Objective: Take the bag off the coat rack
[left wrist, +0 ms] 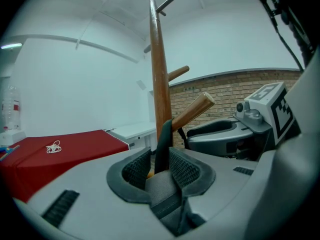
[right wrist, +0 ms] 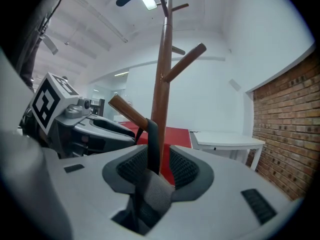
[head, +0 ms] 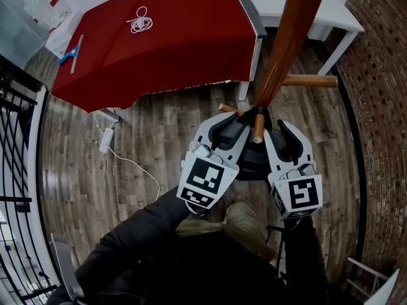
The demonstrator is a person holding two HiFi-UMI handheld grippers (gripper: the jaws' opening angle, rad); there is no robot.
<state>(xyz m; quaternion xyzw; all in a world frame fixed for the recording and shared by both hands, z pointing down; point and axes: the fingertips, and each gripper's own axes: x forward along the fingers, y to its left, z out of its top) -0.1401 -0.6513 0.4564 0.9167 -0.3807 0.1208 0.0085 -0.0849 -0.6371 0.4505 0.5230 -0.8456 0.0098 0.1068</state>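
The wooden coat rack pole point(head: 289, 37) rises at the upper right of the head view, and a short peg point(head: 258, 127) sticks out between my two grippers. A dark bag point(head: 254, 164) hangs under that peg. Its dark strap point(left wrist: 162, 149) loops over the peg point(left wrist: 192, 111) and runs down between the pads of my left gripper point(left wrist: 161, 166), whose jaws stand open around it. My right gripper point(right wrist: 157, 166) is likewise open, with the strap point(right wrist: 152, 144) passing between its pads and grey bag fabric point(right wrist: 155, 194) bunched at its base. Both grippers point(head: 232, 129) point(head: 278, 132) flank the peg.
A table under a red cloth point(head: 165, 37) with a coiled white cord point(head: 140, 21) stands beyond the rack, and a white table point(head: 318, 5) is beside it. A brick wall point(head: 381, 75) runs on the right, a black railing point(head: 16, 170) on the left. A cable point(head: 127, 164) lies on the wooden floor.
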